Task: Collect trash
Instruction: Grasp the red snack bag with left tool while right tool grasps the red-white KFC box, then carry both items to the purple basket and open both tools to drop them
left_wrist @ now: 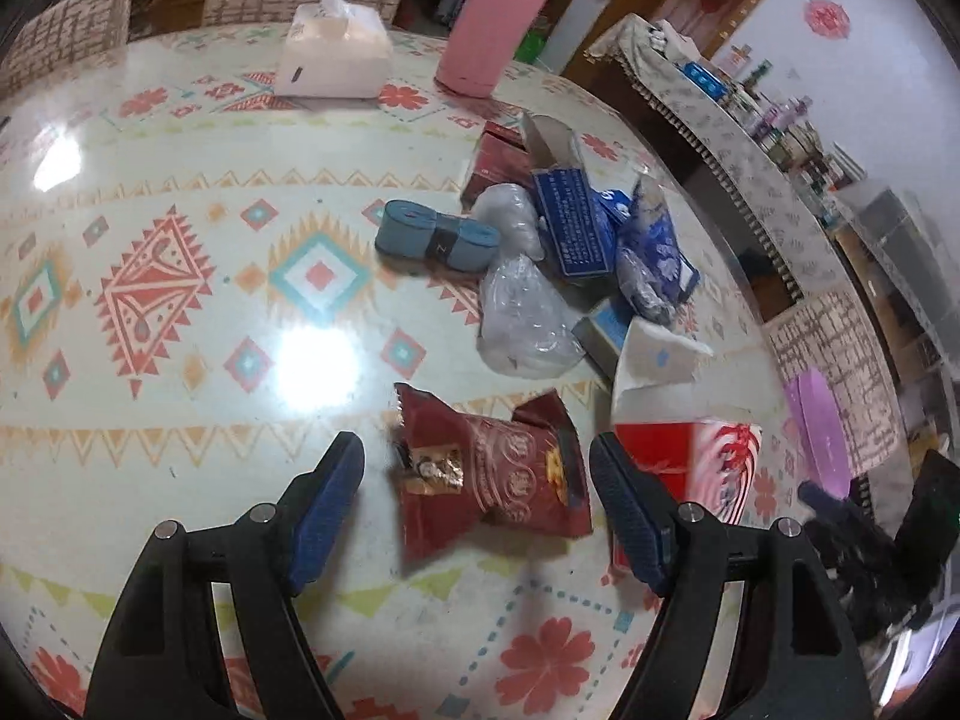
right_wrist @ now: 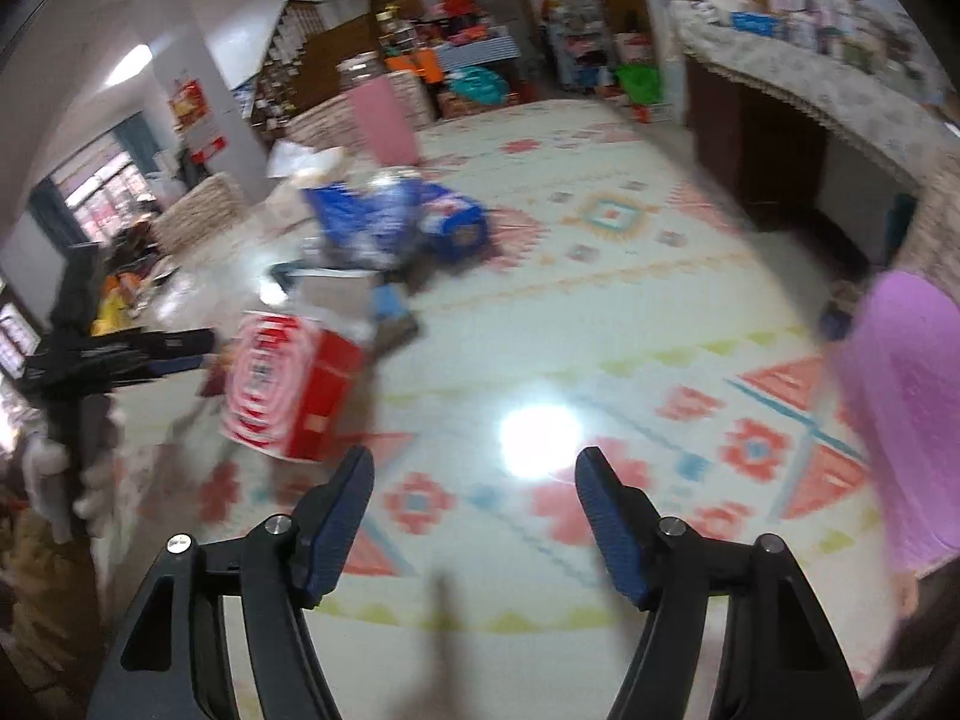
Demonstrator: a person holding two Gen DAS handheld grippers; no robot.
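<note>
On the patterned table [left_wrist: 180, 192], trash lies heaped toward two o'clock of the left wrist view: a dark red wrapper [left_wrist: 492, 474], a red-and-white box [left_wrist: 690, 462], clear plastic bags [left_wrist: 522, 312], blue packets [left_wrist: 576, 222] and a grey-blue roll [left_wrist: 435, 237]. At twelve o'clock stand a tissue box [left_wrist: 333, 57] and a pink cup [left_wrist: 489, 30]. The left gripper [left_wrist: 477, 474] hangs over the wrapper with jaws released – the wrapper shows between the pads, neither pad pressing it. The right gripper [right_wrist: 474, 480] is also released, nothing between its jaws – only bare table below. In its blurred view the box [right_wrist: 288, 384] sits at ten o'clock, the left gripper [right_wrist: 120, 354] at nine, and a purple bag [right_wrist: 906, 408] at three o'clock.
</note>
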